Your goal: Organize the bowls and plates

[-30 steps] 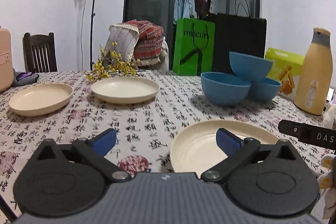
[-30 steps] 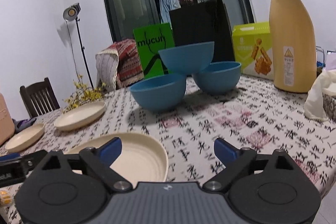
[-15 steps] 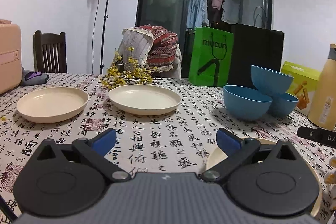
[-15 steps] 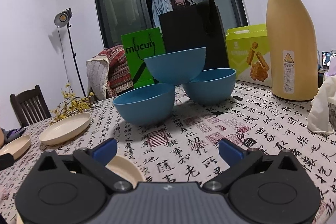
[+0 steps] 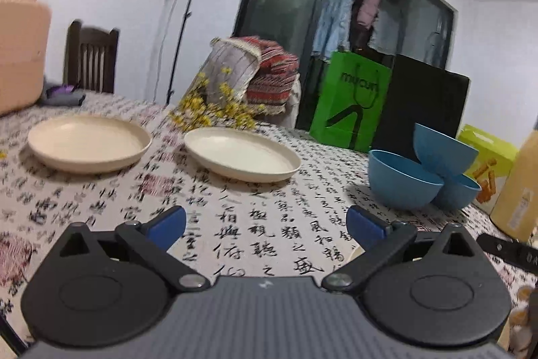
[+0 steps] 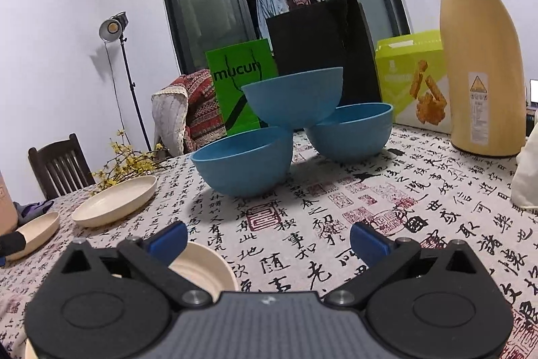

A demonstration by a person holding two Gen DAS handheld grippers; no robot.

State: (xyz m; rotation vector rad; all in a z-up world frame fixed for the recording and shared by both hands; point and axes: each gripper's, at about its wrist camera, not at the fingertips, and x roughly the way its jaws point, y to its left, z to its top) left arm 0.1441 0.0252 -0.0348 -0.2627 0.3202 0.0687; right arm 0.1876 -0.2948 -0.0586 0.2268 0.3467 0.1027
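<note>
Held spread and empty: left gripper (image 5: 265, 221), right gripper (image 6: 269, 239); ahead of right, top bowl (image 6: 292, 96) perched on two rims; likely toppled if nudged.

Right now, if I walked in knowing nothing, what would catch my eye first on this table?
Probably the three blue bowls mid-table: two sit side by side and a third balances tilted on their rims. Next, the tall yellow jug at the right edge, and the cream plates laid out to the left near yellow flowers. Both grippers, left and right, are open and hold nothing.
</note>
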